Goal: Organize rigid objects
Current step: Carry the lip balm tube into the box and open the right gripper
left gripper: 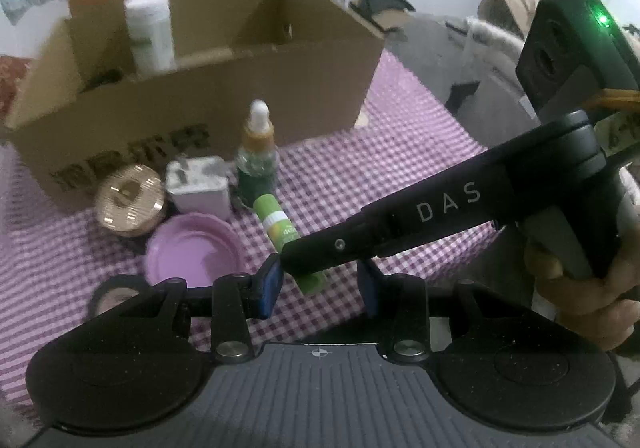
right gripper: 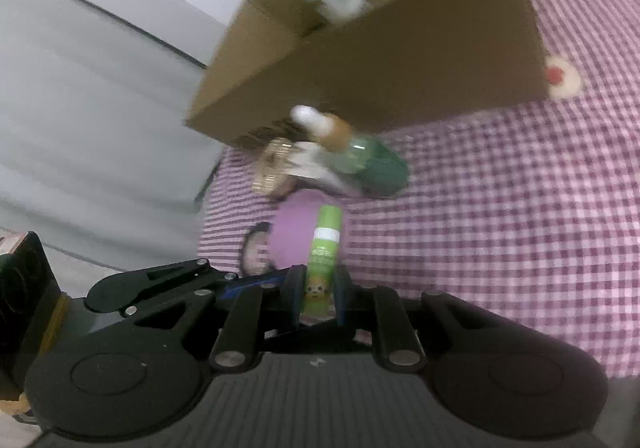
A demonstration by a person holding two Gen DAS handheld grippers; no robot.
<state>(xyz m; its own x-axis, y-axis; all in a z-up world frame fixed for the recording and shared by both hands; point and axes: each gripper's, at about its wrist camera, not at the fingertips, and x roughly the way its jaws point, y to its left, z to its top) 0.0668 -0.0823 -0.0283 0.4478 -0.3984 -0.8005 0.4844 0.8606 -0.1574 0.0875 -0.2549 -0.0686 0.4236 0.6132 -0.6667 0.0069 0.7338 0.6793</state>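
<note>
Right wrist view: green glue stick (right gripper: 323,260) stands between the pads of the right gripper (right gripper: 318,294), clamped at its lower end, cap pointing far toward the cardboard box (right gripper: 380,88). Left gripper (left gripper: 318,282) partly open, nothing between its pads. Glue stick's far end is just near the green dropper bottle (left gripper: 257,156); pink lid (left gripper: 192,248) to its left. Purple-checked cloth (left gripper: 400,152) covers the table. Grey floor beyond.
</note>
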